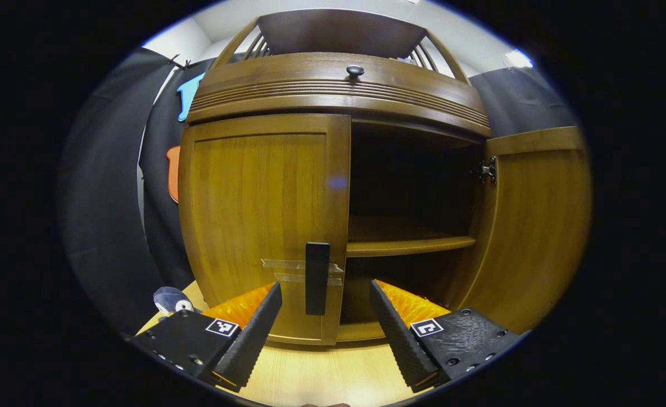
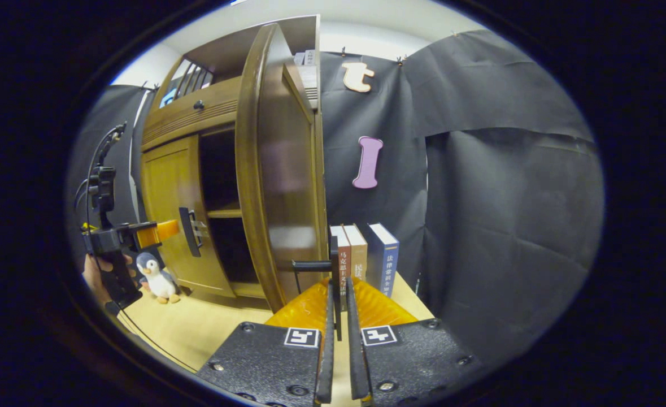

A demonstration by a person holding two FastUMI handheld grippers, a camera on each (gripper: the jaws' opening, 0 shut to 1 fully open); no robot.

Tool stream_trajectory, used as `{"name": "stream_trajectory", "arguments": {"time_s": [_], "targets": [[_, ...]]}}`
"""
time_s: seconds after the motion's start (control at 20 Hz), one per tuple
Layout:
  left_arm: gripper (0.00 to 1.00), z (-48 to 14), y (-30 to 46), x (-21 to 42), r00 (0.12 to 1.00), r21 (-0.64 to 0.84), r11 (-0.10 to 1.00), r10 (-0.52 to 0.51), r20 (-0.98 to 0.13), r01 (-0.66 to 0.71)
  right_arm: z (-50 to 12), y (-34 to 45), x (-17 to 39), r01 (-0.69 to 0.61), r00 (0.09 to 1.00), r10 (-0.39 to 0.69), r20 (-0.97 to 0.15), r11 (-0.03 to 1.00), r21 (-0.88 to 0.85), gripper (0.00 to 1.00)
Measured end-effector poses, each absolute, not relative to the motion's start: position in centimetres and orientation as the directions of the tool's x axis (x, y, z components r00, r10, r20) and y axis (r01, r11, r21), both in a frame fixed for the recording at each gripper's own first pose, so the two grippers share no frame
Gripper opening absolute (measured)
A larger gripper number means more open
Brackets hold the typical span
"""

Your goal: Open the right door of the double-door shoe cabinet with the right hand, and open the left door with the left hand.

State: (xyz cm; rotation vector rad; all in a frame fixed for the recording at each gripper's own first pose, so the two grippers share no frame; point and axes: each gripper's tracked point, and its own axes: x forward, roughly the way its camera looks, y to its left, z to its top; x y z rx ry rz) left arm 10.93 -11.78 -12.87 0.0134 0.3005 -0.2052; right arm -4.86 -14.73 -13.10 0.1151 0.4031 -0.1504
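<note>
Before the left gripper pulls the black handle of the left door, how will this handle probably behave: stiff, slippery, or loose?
The black handle looks like a stiff straight bar, so it should not bend. Its surface seems smooth, but the ribbed fingers of the open left gripper probably hold it well. Clear tape crosses the door beside it, so it may be somewhat loose; pull gently.

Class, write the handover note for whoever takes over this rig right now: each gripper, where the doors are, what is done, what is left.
Left gripper: open, fingers either side of the left handle, not yet closed on it.
Right gripper: shut on the right handle.
Right door: swung wide open; the shelf inside is visible.
Left door: closed.
Done: right door opened.
Left: close the left gripper on its handle and pull the left door open; probably then let go of the right handle.
Nearby: a toy penguin on the table left of the cabinet, books on its right.
</note>
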Motion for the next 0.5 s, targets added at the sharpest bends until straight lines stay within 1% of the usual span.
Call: {"name": "stream_trajectory", "arguments": {"time_s": [0.5], "targets": [[0.95, -13.6, -11.7, 12.5, 0.936, -0.003, 0.98, -0.191, -0.297, 0.199, -13.0, -15.8, -5.0, 0.145, 0.907, -0.096, -0.411, 0.985, 0.089, 0.15]]}}
